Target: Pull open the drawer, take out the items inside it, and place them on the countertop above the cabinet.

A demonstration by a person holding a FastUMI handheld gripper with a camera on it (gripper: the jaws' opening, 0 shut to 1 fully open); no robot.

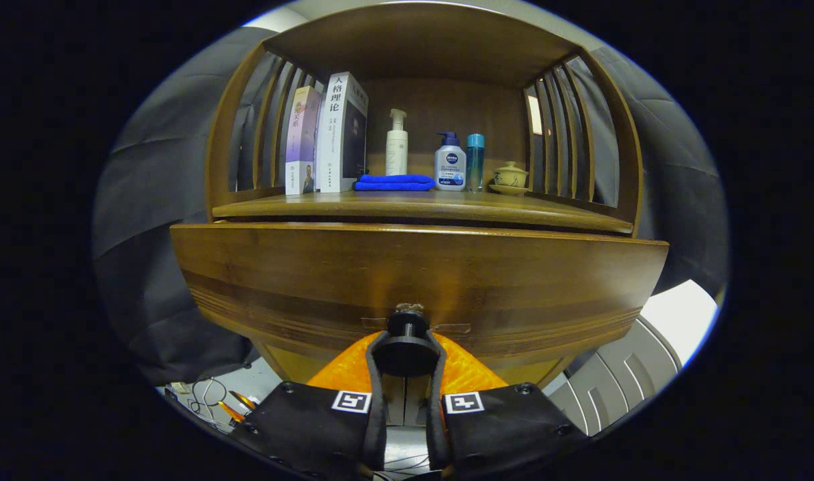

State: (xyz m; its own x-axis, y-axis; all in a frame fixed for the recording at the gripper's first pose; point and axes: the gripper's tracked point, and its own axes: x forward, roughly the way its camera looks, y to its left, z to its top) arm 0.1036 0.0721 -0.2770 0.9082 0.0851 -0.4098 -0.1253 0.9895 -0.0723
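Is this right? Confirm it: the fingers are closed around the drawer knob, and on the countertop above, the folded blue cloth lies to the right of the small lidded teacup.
One thing is wrong. In the gripper view the blue cloth lies well to the left of the lidded teacup, beside the books, with the bottles between them. The rest holds: the gripper has both fingers closed around the drawer knob, and those things sit on the countertop above.

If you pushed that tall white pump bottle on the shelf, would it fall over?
Probably, yes. The pump bottle is tall and narrow with a small base, so a push near its top would likely tip it. The blue cloth at its foot might soften a forward fall. The hand-held gripper grips the drawer knob, far below.
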